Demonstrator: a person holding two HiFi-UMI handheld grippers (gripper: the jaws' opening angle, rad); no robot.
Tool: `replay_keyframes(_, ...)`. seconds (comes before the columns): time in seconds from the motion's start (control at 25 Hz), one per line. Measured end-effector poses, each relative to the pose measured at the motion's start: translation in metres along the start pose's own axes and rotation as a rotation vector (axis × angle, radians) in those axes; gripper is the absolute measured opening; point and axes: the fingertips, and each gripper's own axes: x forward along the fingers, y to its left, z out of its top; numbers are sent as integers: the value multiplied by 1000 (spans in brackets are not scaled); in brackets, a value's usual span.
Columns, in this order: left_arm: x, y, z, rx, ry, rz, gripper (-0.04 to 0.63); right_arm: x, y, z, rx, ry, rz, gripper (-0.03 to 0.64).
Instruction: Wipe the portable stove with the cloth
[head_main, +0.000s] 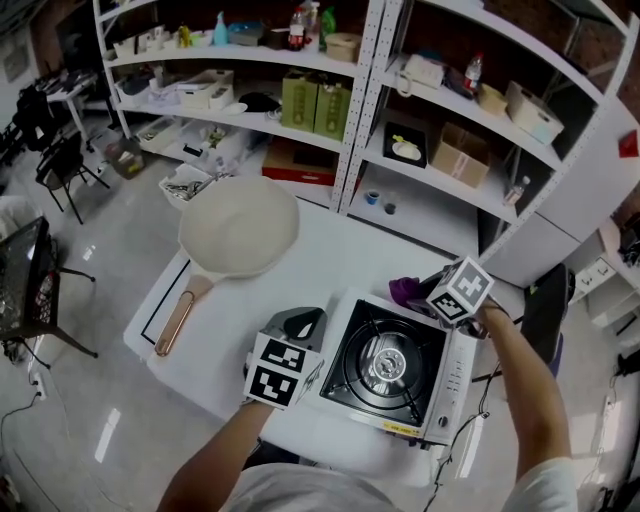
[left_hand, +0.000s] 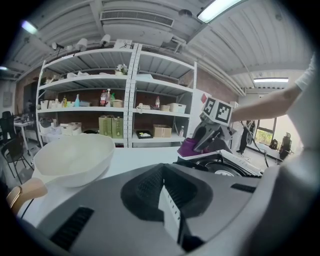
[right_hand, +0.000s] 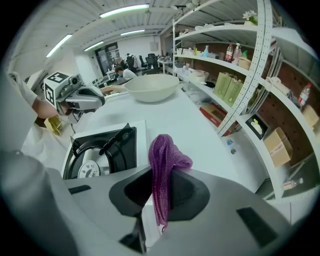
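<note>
The portable stove (head_main: 385, 365) sits at the near right of the white table (head_main: 330, 250), its black burner top showing. My right gripper (head_main: 425, 291) hovers over the stove's far right corner, shut on a purple cloth (head_main: 404, 290). In the right gripper view the cloth (right_hand: 165, 162) hangs bunched between the jaws of that gripper (right_hand: 160, 200), above the stove (right_hand: 102, 152). My left gripper (head_main: 303, 322) is just left of the stove, shut with nothing in it (left_hand: 167, 210). From there I see the stove (left_hand: 220, 167) and the cloth (left_hand: 187, 147).
A large white pan (head_main: 240, 232) with a wooden handle (head_main: 178, 318) lies on the table's far left. White shelving (head_main: 360, 110) with boxes and bottles stands behind the table. A black chair (head_main: 25, 285) is on the floor at the left.
</note>
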Motion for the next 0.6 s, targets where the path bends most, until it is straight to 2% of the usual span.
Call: replay_keyframes(0.6,-6,9,-16,-20,18,13,5,34,19,66,-27,-38,29,63)
